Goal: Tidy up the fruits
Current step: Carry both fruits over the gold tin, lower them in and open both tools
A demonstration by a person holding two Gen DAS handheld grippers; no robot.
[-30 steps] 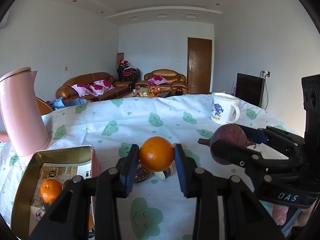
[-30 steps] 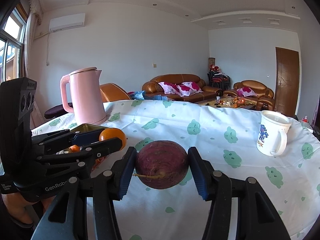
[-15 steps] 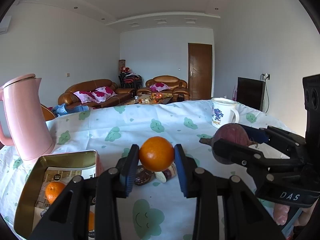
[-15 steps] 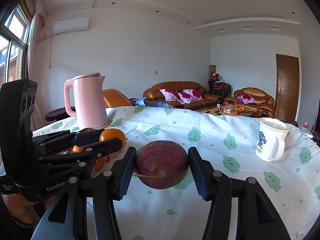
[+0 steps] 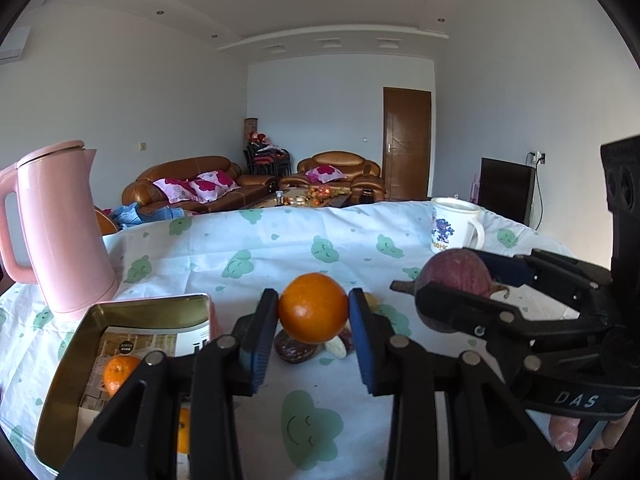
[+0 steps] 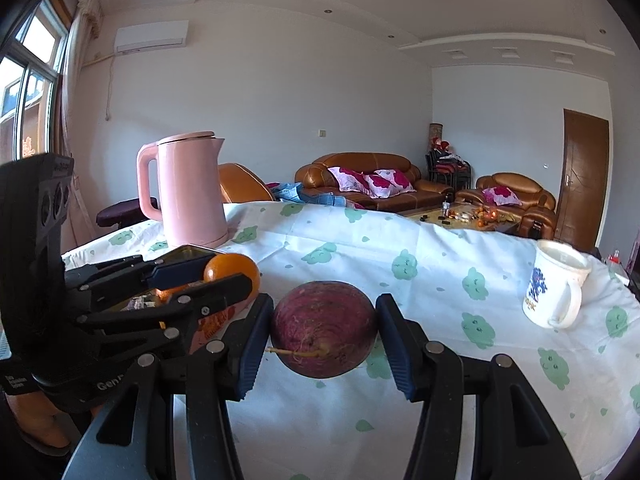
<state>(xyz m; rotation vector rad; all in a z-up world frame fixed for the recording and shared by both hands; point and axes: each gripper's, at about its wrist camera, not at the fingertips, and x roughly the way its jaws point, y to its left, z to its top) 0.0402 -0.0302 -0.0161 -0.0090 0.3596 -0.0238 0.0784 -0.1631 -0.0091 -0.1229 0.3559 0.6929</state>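
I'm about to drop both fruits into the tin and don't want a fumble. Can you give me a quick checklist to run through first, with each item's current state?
1. Left gripper clamped on the orange: ok.
2. Right gripper clamped on the purple fruit: ok.
3. Gold tin open, no lid on: ok.
4. Room in the tin: an orange already inside; space beside it, ok.
5. Pink kettle stands close behind the tin: cannot tell clearance.
6. Small snacks on the cloth under the left gripper: clear of the tin, ok.
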